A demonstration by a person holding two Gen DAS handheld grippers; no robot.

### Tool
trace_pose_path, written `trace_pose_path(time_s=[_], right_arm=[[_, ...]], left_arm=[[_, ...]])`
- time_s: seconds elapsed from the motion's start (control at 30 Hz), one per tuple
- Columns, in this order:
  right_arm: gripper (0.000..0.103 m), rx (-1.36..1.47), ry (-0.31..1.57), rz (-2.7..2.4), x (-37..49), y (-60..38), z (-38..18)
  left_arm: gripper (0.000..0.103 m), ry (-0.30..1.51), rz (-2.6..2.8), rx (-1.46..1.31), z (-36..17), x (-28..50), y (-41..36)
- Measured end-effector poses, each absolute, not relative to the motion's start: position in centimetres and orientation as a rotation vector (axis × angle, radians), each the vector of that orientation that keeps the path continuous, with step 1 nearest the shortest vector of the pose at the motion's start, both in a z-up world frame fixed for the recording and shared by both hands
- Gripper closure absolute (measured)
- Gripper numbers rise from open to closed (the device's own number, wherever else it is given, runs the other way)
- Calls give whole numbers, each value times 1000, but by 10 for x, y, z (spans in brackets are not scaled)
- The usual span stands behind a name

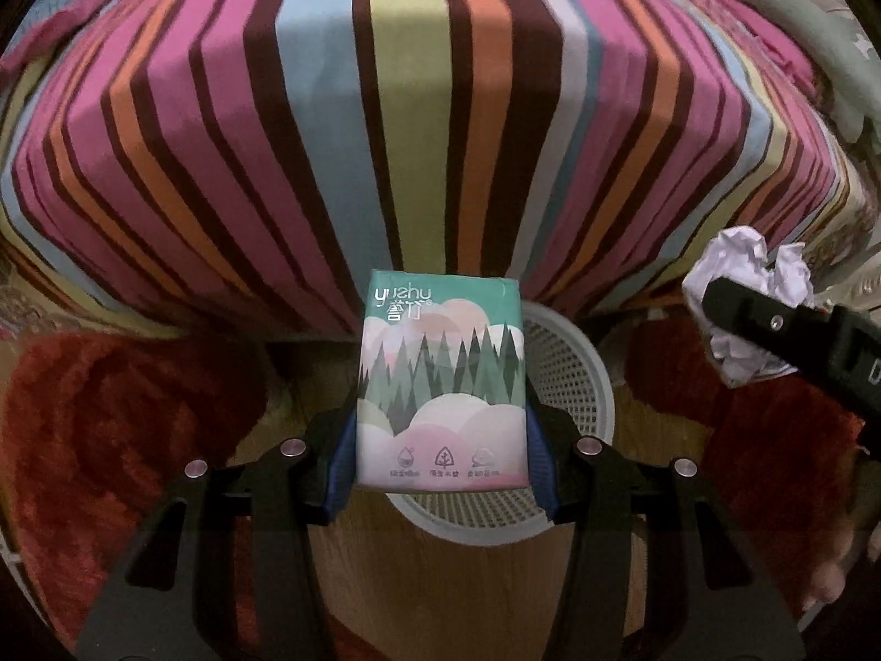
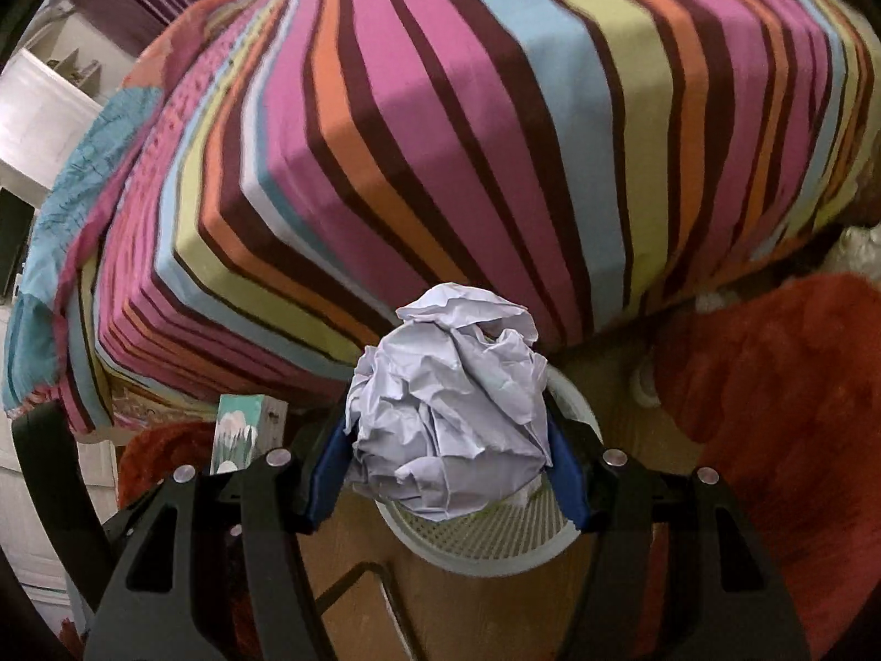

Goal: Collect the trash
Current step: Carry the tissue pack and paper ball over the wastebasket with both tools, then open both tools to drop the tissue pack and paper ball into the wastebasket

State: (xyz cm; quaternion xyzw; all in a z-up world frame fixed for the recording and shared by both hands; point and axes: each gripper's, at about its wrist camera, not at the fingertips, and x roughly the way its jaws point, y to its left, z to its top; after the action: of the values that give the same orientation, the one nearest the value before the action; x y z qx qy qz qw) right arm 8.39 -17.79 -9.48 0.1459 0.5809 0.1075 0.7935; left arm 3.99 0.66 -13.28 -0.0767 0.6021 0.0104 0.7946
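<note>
Two tools hold trash over the white basket.

The left tool squeezes a tissue pack by its two long sides; it looks light, soft and a bit slippery. The right tool pinches a crumpled paper ball, which is very light and squashy. Both hang above the white mesh basket on the wood floor. The striped bed sits just behind, and a red fluffy rug lies beside it.
</note>
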Motion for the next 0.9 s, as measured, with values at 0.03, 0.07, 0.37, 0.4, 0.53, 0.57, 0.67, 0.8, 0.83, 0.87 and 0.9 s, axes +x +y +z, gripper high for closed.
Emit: trace_pose_path(time_s=[0.03, 0.07, 0.37, 0.4, 0.53, 0.57, 0.67, 0.8, 0.83, 0.87, 0.9], right_arm=[[44, 312, 1268, 227, 84, -178, -100], [44, 309, 1278, 225, 83, -176, -103], [44, 308, 1402, 221, 80, -166, -133], [44, 309, 1412, 219, 81, -162, -135], [44, 322, 1464, 210, 83, -159, -147], [44, 332, 1478, 207, 83, -159, -151], [44, 352, 1514, 191, 83, -160, -161], [44, 379, 1567, 171, 84, -162, -174], [44, 384, 1578, 168, 84, -163, -177], [44, 391, 1592, 163, 84, -163, -182], [44, 395, 1604, 160, 84, -163, -185]], left_arm=[[53, 1304, 22, -168, -136, 39, 7], [53, 1314, 21, -170, -139, 39, 6], [53, 1386, 12, -147, -161, 43, 0], [53, 1394, 12, -144, -163, 45, -1], [53, 1432, 6, -140, -173, 49, -3], [53, 1449, 4, -145, -177, 50, -4], [53, 1481, 3, -164, -186, 52, -3], [53, 1533, 6, -188, -202, 55, -4], [53, 1543, 6, -191, -205, 56, -6], [53, 1553, 6, -193, -210, 57, -7], [53, 1563, 5, -194, -213, 58, -8]])
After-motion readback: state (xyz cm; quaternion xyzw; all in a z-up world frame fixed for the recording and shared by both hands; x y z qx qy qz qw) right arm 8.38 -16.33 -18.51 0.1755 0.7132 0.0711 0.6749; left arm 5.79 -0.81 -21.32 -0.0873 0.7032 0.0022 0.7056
